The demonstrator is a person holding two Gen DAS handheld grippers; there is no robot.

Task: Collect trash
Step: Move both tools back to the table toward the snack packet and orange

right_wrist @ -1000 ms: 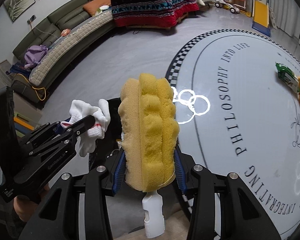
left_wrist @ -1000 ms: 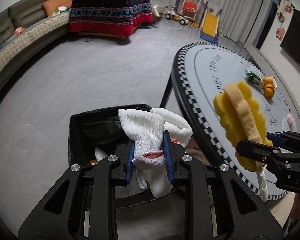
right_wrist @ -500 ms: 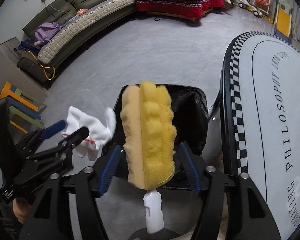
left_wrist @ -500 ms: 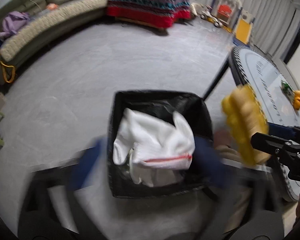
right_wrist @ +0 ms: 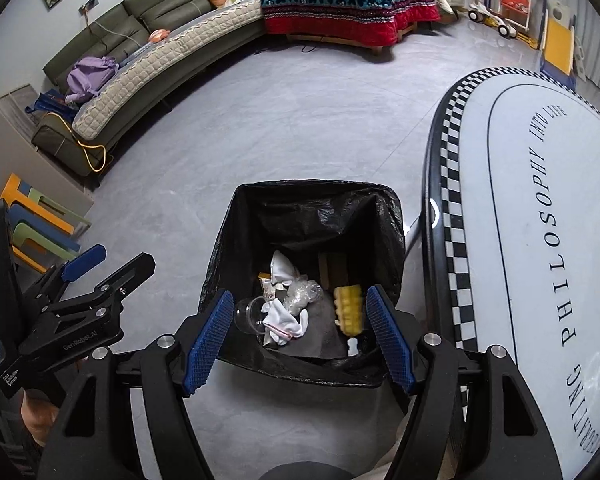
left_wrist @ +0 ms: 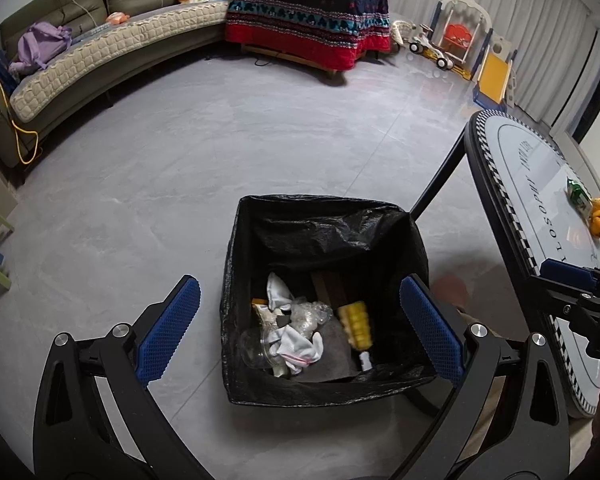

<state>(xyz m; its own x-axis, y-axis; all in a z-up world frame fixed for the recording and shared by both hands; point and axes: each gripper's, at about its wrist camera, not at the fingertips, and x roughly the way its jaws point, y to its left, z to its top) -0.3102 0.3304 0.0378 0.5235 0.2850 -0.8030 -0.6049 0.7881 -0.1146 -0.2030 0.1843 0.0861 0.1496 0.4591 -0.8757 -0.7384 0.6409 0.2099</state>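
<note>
A bin lined with a black bag stands on the floor beside the round table. Inside lie the white glove, the yellow sponge brush, a clear plastic cup and other scraps. My left gripper hangs above the bin, open and empty; it also shows at the left of the right wrist view. My right gripper is above the bin's near edge, open and empty.
The round table with a checkered rim is at the right; a green packet and orange peel lie on it. A sofa, a cloth-covered table and toys stand far back.
Both grippers moved over the bin and opened. The white glove and the yellow sponge brush dropped out of them and now lie in the bin.
</note>
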